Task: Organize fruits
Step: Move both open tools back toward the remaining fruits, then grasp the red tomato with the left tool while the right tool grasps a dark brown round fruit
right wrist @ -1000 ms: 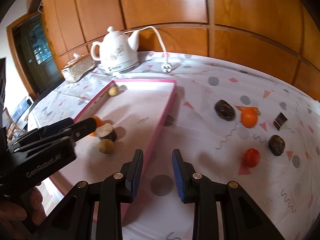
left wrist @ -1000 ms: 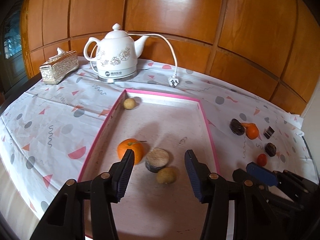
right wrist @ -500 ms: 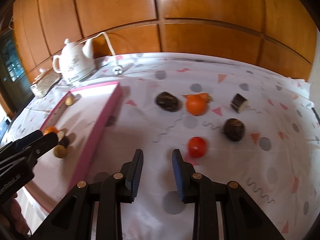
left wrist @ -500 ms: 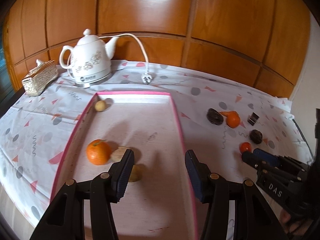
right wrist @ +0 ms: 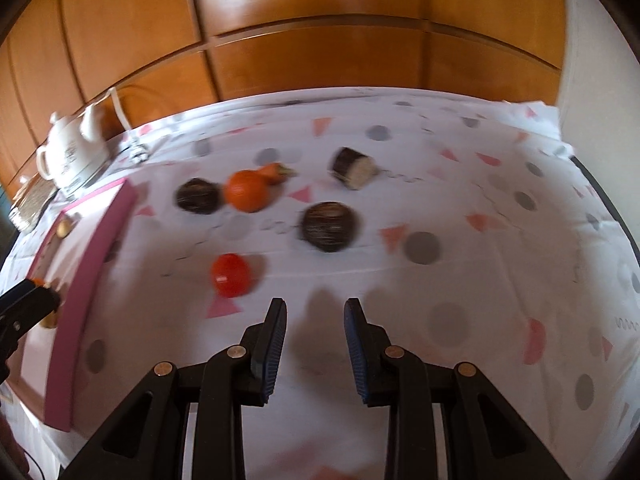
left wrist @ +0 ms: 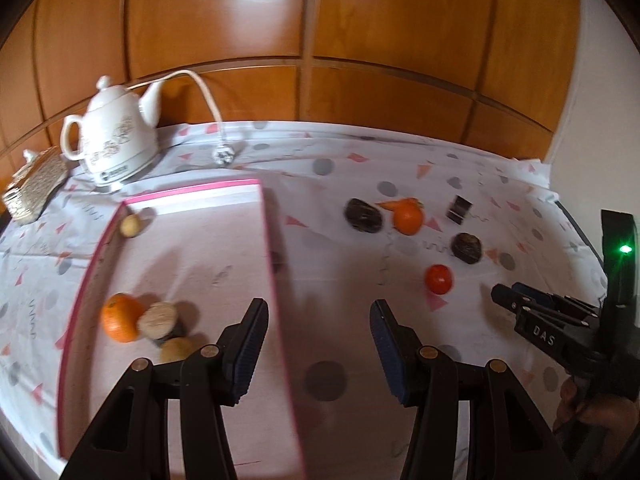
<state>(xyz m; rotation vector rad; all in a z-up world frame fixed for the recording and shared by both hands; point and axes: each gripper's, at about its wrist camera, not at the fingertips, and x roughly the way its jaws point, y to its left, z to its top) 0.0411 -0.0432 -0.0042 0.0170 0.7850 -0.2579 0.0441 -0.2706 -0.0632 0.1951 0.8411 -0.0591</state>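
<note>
A pink-rimmed tray [left wrist: 269, 240] holds an orange [left wrist: 120, 317], a cut brown piece [left wrist: 159, 320] and two small tan fruits [left wrist: 130, 225]. On the cloth to its right lie a red tomato [right wrist: 231, 275], an orange [right wrist: 247, 191], two dark round fruits [right wrist: 328, 226] and a cut dark piece [right wrist: 353, 168]. My left gripper [left wrist: 316, 344] is open and empty over the tray's right rim. My right gripper [right wrist: 315, 342] is open and empty, just right of and nearer than the tomato.
A white kettle [left wrist: 114, 146] with cord and plug [left wrist: 223, 155] stands at the back left, beside a woven tissue box [left wrist: 34, 189]. Wooden wall panels stand behind the table. The patterned cloth [right wrist: 480, 264] runs to the table's right edge.
Both grippers have swung to the right, away from the tray and toward the loose fruits. The right gripper's jaws have opened wider. No fruit has moved.
</note>
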